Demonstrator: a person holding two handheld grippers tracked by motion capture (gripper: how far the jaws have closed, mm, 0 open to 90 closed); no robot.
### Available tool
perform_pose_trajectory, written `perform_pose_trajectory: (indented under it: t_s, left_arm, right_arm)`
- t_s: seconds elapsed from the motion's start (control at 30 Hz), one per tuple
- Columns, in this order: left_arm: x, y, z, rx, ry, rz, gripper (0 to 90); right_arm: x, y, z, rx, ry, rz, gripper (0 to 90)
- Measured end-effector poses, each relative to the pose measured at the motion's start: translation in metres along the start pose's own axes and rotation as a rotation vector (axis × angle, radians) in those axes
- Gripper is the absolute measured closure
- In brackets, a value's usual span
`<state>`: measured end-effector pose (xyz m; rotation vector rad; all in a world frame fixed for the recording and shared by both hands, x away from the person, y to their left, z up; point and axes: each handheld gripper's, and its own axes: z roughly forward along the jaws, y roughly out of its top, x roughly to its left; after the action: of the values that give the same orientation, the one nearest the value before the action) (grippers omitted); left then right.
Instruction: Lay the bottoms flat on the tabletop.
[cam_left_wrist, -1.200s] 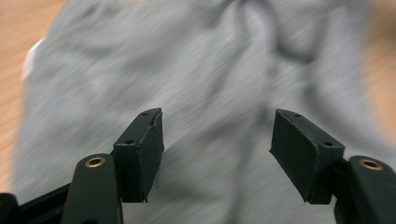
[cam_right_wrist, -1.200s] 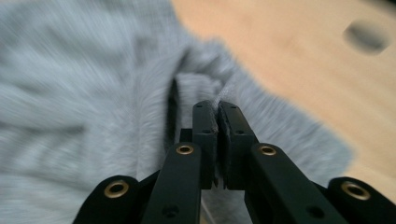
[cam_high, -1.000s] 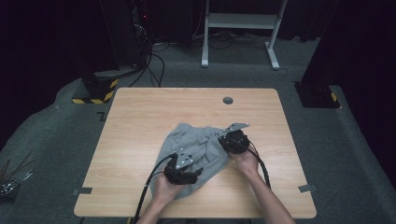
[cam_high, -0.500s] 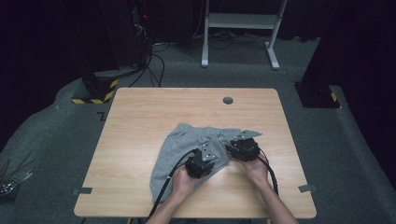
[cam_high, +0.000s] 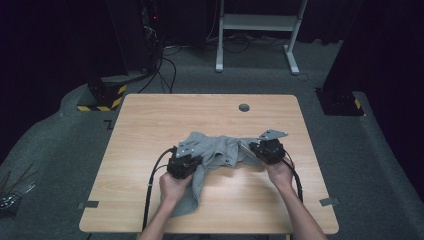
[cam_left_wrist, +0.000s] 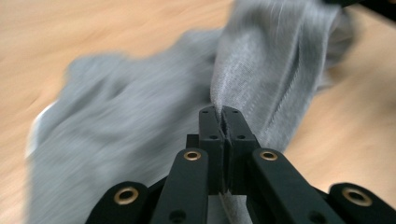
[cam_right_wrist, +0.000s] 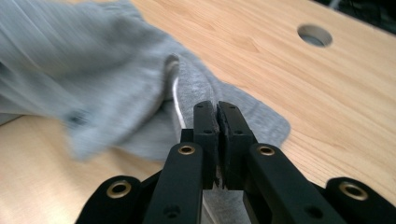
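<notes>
- On the near half of the desk (cam_high: 150, 125), a crumpled grey garment (cam_high: 220, 150) lay between the two hands, closer to the person's edge than to the far edge.
- The left tongs (cam_high: 192, 152) were clamped on a fold of the garment; in the left gripper view the two black jaws stood pressed together with grey fabric (cam_left_wrist: 261, 70) caught between them. These jaws had just been closing, with the cloth between them.
- The right tongs (cam_high: 252, 147) were clamped on the garment's right-hand edge; in the right gripper view the jaws met on a thin hem of the fabric (cam_right_wrist: 196, 88). These jaws had also just been closing on the cloth.
- The cloth spanned from one set of tongs to the other, bunched in the middle, with a loose flap hanging toward the person beside the left hand (cam_high: 172, 187).
- The right hand (cam_high: 280, 172) held its gripper just right of the garment.
- A round cable hole (cam_high: 244, 107) sat in the desk near the far edge, well apart from the garment.
- A black cable (cam_high: 150, 190) trailed from the left gripper toward the near edge.
</notes>
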<state>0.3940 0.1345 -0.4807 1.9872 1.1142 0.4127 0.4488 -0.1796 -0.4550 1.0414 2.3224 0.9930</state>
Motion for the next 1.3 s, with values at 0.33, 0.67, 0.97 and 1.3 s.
perform_pose_trajectory:
  t_s: [0.33, 0.67, 0.97, 1.3]
  left_arm:
    - [0.001, -0.023, -0.001, 0.032, 0.028, 0.010, 58.0]
    - [0.003, -0.061, -0.012, 0.033, 0.031, -0.005, 48.4]
    - [0.005, -0.047, 0.011, 0.015, 0.085, -0.035, 47.5]
    - [0.007, -0.045, 0.013, 0.007, 0.097, -0.058, 46.2]
  right_arm:
    - [0.019, 0.000, 0.004, -0.015, -0.010, 0.006, 67.0]
    - [0.072, -0.006, 0.029, 0.023, 0.109, -0.106, 65.6]
    - [0.057, -0.005, 0.070, 0.109, 0.001, -0.092, 77.8]
    - [0.051, -0.010, 0.040, 0.071, 0.045, -0.098, 88.4]
